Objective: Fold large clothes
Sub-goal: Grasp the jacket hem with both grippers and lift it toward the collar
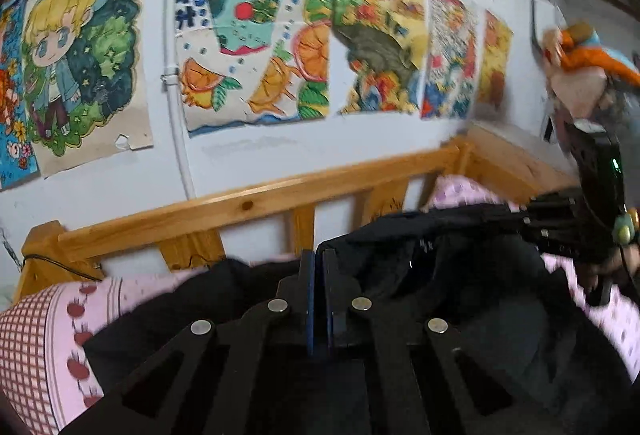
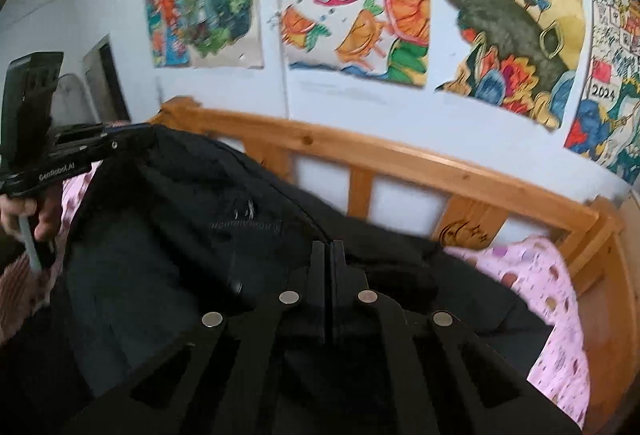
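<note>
Both grippers, left gripper (image 1: 319,263) and right gripper (image 2: 329,253), were clamped on the black garment's (image 2: 168,255) upper edge at mid-frame over the pink bedding (image 2: 548,287); thin pinches risked slipping, dropping the fold.

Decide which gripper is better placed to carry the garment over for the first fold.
Left, narrowly. Both the left gripper and right gripper are shut on the garment, but the left holds a raised corner with cloth hanging smooth below it, while cloth by the right looks bunched.
</note>
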### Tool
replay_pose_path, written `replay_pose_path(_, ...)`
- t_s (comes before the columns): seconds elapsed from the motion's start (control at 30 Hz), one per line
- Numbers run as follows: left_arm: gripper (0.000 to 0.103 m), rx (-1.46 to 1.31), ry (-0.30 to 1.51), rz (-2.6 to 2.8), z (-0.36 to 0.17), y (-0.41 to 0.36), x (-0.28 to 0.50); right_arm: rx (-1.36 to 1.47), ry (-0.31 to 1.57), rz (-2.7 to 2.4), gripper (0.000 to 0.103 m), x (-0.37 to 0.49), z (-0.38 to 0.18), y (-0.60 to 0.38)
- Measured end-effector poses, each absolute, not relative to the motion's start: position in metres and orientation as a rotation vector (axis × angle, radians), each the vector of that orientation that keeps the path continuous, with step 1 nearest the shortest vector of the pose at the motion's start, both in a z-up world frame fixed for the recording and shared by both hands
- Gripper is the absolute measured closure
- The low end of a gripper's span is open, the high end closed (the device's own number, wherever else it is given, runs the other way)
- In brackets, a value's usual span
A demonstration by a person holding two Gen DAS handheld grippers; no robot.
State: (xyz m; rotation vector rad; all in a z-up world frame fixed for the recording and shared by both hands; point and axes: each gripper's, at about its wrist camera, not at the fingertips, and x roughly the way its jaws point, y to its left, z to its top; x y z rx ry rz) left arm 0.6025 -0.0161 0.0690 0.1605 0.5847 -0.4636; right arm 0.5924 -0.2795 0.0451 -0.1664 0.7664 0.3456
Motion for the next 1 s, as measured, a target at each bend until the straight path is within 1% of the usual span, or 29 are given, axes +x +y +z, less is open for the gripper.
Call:
replay_pose_path(0.07,0.099,0.212,0.613,-0.454,0.059,-0.020,0.598,-0.169,0.798,0.361,0.103,0.588,0.031,-0.282)
replay_pose_path(0.3,0.099,0.355,0.734,-0.400,0.018,-0.031,0.599,-0.166,0.921,0.335,0.103,0.595,-0.025,-0.286)
replay_pose_path(0.47,0.099,0.366,0.710,-0.432,0.007,-0.030,0.591,-0.036,0.869,0.403,0.103,0.578,-0.011,-0.298)
replay_pose_path(0.6,0.099,0.352,0.680,-0.473,0.007,-0.025,0.586,-0.014,0.785,0.462,0.103,0.557,0.029,-0.297)
replay_pose_path(0.7,0.099,0.349,0.675,-0.480,0.008,-0.024,0.587,-0.026,0.747,0.405,0.103,0.573,0.050,-0.284)
replay_pose_path(0.77,0.099,0.347,0.671,-0.487,0.010,-0.024,0.585,-0.009,0.771,0.348,0.102,0.599,0.049,-0.276)
replay_pose_path(0.87,0.098,0.323,0.637,-0.537,0.020,-0.021,0.579,0.050,0.873,0.266,0.102,0.641,0.031,-0.265)
replay_pose_path(1.0,0.096,0.144,0.576,-0.634,0.045,-0.007,0.575,-0.034,0.979,0.254,0.102,0.654,0.004,-0.246)
